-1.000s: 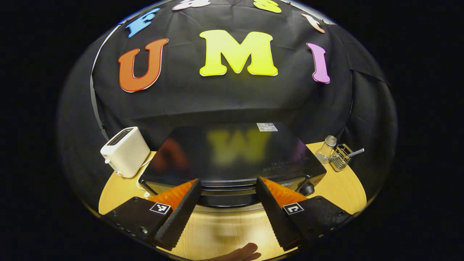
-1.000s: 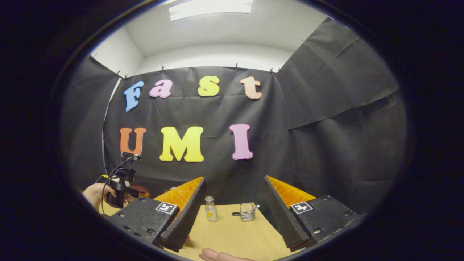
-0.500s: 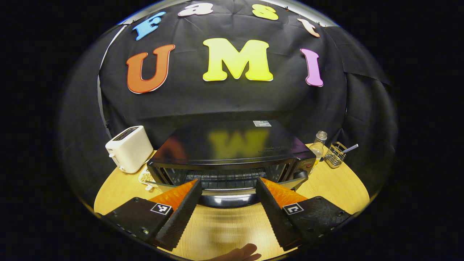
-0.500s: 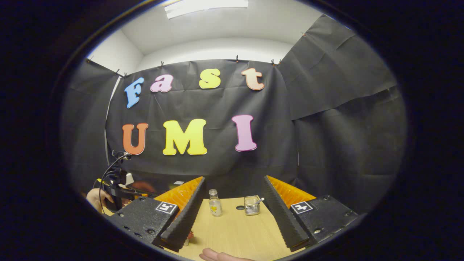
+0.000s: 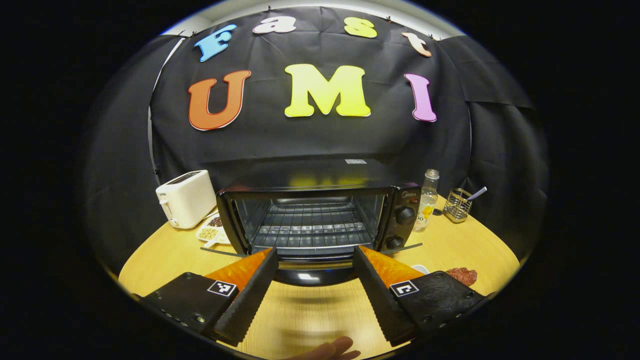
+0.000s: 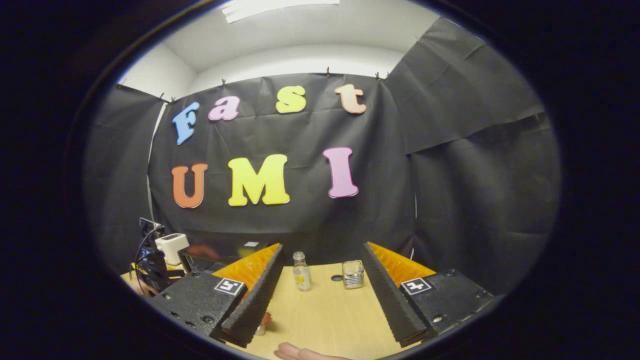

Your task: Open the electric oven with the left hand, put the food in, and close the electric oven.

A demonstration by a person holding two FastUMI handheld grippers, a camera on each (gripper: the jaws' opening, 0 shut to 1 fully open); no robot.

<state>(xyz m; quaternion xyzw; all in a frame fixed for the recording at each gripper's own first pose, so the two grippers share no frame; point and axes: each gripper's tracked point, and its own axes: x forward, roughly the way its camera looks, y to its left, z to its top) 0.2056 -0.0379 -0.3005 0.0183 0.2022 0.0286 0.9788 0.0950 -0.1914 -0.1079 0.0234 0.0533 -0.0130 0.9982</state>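
In the left gripper view the black electric oven [image 5: 320, 180] stands straight ahead, its door swung down and its wire rack [image 5: 310, 225] in plain sight. The door's handle [image 5: 310, 276] lies crosswise between the spread fingers of my left gripper [image 5: 314, 248], which is open; neither finger presses on it. A reddish piece of food [image 5: 462, 275] lies on a white plate [image 5: 421, 269] to the right of the oven. My right gripper [image 6: 323, 246] hangs open over the table with nothing in it. A small red thing [image 6: 265, 318] peeks out beside its left finger.
A white toaster [image 5: 186, 198] and a small dish of beans [image 5: 212, 231] sit left of the oven. A glass bottle [image 5: 426, 200] and a wire holder [image 5: 459, 205] stand to its right. The right gripper view has the bottle [image 6: 302, 271], holder [image 6: 353, 274] and wooden table [image 6: 325, 320].
The oven door has swung from nearly shut to fully down as my left gripper drew back and lower. The right gripper view has tipped slightly down, bringing the toaster into sight.
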